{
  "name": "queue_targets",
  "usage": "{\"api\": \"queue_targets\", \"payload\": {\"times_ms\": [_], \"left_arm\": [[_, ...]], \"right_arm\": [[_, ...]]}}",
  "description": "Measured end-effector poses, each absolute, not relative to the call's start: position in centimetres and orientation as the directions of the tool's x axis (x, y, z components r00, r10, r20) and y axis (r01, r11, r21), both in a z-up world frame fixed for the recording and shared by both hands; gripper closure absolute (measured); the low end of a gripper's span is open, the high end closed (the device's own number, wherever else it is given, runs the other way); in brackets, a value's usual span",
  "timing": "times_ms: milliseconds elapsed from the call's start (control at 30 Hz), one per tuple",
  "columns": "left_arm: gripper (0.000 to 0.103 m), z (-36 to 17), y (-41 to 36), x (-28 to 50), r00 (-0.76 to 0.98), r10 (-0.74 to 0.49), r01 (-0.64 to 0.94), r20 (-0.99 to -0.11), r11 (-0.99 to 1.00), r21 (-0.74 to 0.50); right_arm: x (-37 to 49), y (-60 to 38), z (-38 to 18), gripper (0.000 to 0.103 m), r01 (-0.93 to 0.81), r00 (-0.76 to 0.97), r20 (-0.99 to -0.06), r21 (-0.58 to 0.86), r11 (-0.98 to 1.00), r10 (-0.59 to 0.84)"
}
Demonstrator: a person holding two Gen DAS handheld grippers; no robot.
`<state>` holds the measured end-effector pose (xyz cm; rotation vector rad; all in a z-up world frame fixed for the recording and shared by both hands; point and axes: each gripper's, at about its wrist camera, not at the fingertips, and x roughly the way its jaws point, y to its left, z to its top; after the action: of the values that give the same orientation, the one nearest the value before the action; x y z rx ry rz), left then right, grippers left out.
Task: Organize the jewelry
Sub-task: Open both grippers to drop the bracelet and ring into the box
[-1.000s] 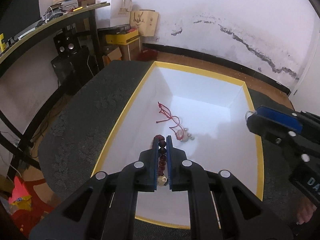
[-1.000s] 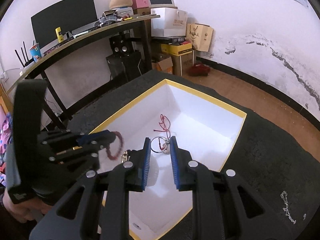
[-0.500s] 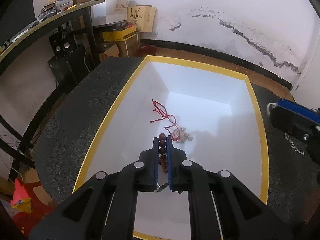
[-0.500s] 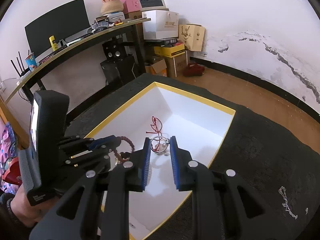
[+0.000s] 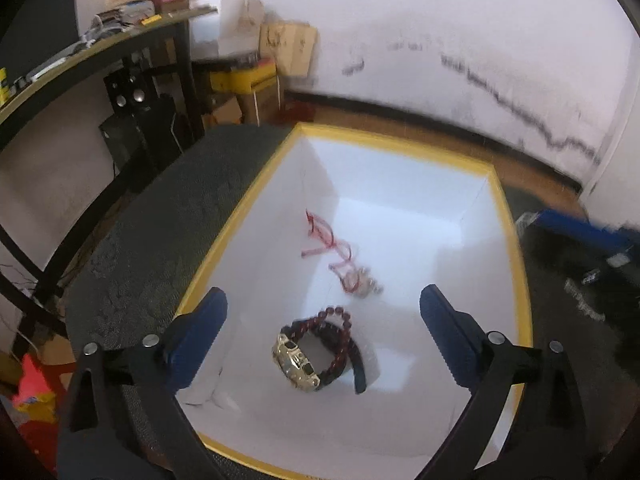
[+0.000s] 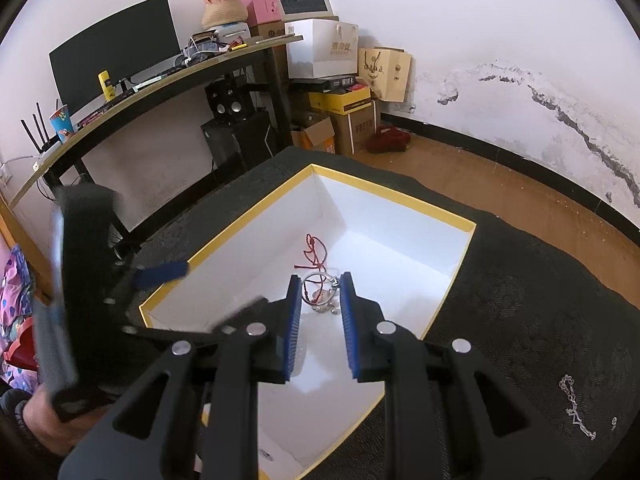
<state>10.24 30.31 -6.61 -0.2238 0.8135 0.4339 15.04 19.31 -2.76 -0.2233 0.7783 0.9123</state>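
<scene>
The left gripper [image 5: 320, 320], fingers spread wide, hangs above the beaded bracelet [image 5: 336, 340] and gold watch [image 5: 296, 362] lying between them in the yellow-rimmed box [image 5: 516, 264]. Farther in lies the red cord [image 5: 324, 236]. The right gripper [image 6: 320, 308] has its fingers apart, empty. No writing legible.

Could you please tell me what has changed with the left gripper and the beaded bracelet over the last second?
The left gripper, shut on the beaded bracelet a second ago, has opened wide and let it go. The bracelet now lies on the floor of the white box, beside a gold watch. The red string stays where it was, and the right gripper still hovers part open over the box, holding nothing.
</scene>
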Motion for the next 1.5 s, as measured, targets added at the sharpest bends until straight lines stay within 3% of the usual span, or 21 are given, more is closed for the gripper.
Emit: {"api": "queue_targets", "payload": {"times_ms": [233, 433, 867, 900, 933, 1000, 1200, 1267, 1500], "left_arm": [[0.008, -6.3, 31.9, 9.0, 0.602, 0.283, -0.479, -0.747, 0.876, -0.054], [0.008, -6.3, 32.3, 8.3, 0.592, 0.325, -0.483, -0.737, 0.876, -0.001], [0.008, -6.4, 33.6, 7.6, 0.595, 0.304, -0.514, -0.744, 0.856, -0.062], [0.008, -6.5, 33.7, 7.6, 0.594, 0.303, -0.515, -0.745, 0.855, -0.064], [0.008, -6.5, 33.7, 7.6, 0.593, 0.304, -0.518, -0.746, 0.853, -0.065], [0.008, -6.4, 33.9, 7.5, 0.594, 0.320, -0.537, -0.738, 0.841, -0.067], [0.008, -6.1, 34.6, 7.3, 0.591, 0.333, -0.567, -0.735, 0.819, -0.085], [0.008, -6.0, 34.6, 7.4, 0.599, 0.323, -0.570, -0.732, 0.815, -0.107], [0.008, -5.1, 32.0, 8.7, 0.634, 0.298, -0.523, -0.714, 0.845, -0.111]], "right_arm": [[16.4, 21.3, -4.4, 0.083, -0.777, 0.350, -0.730, 0.123, 0.618, 0.586], [18.2, 23.2, -7.2, 0.083, -0.773, 0.324, -0.777, 0.113, 0.625, 0.540], [19.4, 23.3, -8.8, 0.082, -0.759, 0.320, -0.782, 0.127, 0.639, 0.535], [19.4, 23.2, -8.6, 0.068, -0.758, 0.323, -0.777, 0.129, 0.639, 0.540], [19.3, 23.0, -8.3, 0.044, -0.757, 0.327, -0.769, 0.135, 0.639, 0.550], [19.1, 22.6, -7.6, 0.025, -0.760, 0.333, -0.745, 0.152, 0.632, 0.579], [18.1, 21.6, -5.5, 0.022, -0.773, 0.347, -0.711, 0.152, 0.616, 0.612], [17.7, 20.5, -4.7, 0.015, -0.766, 0.369, -0.696, 0.149, 0.626, 0.617], [16.6, 14.4, -2.8, 0.013, -0.710, 0.437, -0.668, 0.155, 0.687, 0.602]]}}
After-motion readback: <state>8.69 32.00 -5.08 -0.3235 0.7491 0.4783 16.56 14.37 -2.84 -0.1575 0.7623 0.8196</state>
